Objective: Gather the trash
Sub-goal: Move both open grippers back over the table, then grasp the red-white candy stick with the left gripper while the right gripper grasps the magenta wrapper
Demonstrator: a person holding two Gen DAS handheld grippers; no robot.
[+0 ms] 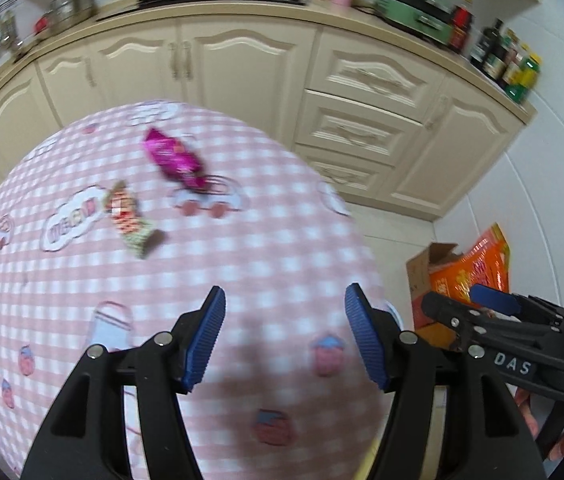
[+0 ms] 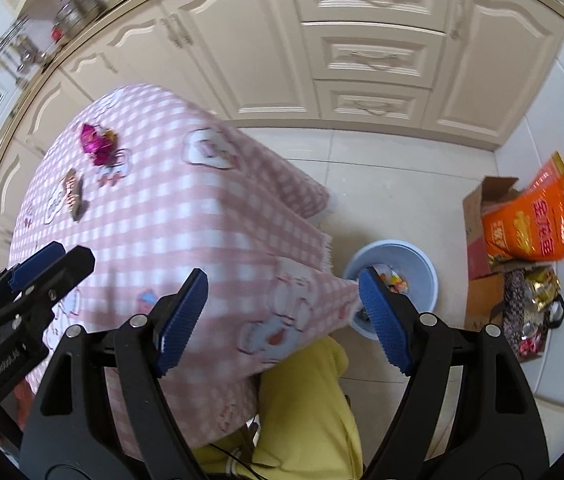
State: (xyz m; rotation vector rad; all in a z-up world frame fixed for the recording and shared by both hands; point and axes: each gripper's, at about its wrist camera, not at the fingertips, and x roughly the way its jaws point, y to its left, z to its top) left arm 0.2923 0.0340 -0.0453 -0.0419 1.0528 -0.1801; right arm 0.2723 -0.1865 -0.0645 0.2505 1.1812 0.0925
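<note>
1. Pink-and-white checked cloth (image 1: 209,248) covered the table, and everything below is placed against that table.
2. Toward the table's far left lay a red-and-green snack wrapper (image 1: 129,220), flat on the cloth; in the right wrist view the same spot held a dark brownish wrapper (image 2: 73,196), though blur made it hard to say whether they were one item.
3. Just beyond it, nearer the far edge of the table, lay a magenta foil wrapper (image 1: 175,158), also flat and apart from both tools.
4. Over the table's near side hung the left gripper (image 1: 285,338), jaws spread with nothing between the blue pads, only cloth showing below.
5. Past the table's right edge was the right gripper (image 2: 284,322), jaws likewise wide apart and empty, above the table's near corner and the draped cloth.
6. On the floor just right of that table corner stood a pale blue bin (image 2: 422,264) with a few colourful wrappers inside.
7. Under the near corner of the table showed yellow fabric (image 2: 306,408), seemingly clothing.
8. Well right of the table, against the wall, sat a cardboard box (image 2: 478,216) with an orange bag (image 2: 530,220) leaning in it.
9. Behind the table ran cream cabinets (image 1: 241,68).
</note>
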